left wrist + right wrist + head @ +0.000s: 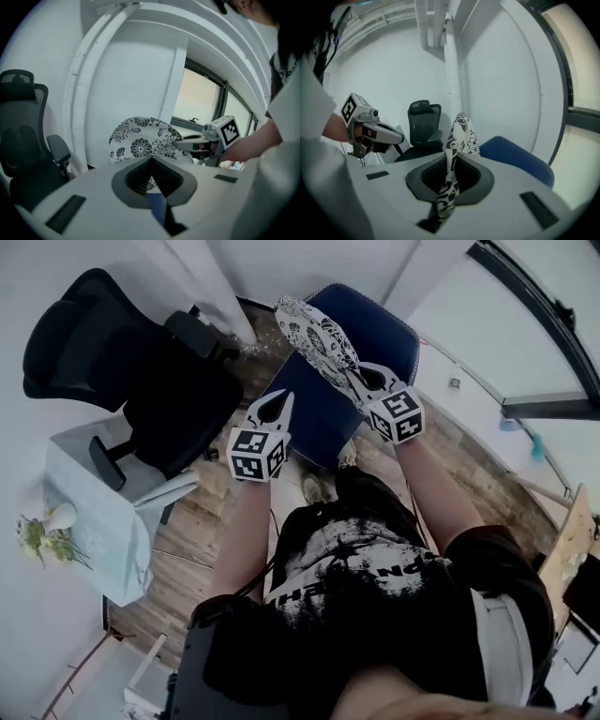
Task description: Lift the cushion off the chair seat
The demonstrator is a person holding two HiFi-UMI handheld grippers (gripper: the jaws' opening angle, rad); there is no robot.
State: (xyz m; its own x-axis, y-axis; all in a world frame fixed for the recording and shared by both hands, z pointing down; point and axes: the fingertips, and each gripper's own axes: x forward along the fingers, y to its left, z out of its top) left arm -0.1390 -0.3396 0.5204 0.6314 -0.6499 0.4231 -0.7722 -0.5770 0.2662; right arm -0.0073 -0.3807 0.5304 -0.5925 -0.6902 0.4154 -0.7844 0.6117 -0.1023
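With my right gripper (451, 163) I am pinching the cushion (317, 332) by its edge, jaws clamped tight on the fabric. My left gripper (278, 404) is hovering just beside, jaws pressed together on nothing. The cushion is hanging in the air, turned on edge, clear of the blue chair (314, 423) beneath. A black chair (122, 362) is standing beyond, at my left.

Wooden floor (187, 549), blue chair (323, 413), black chair (141, 381)

cushion (317, 338): black-white floral, on edge, raised | chair seat (319, 418): blue, below cushion
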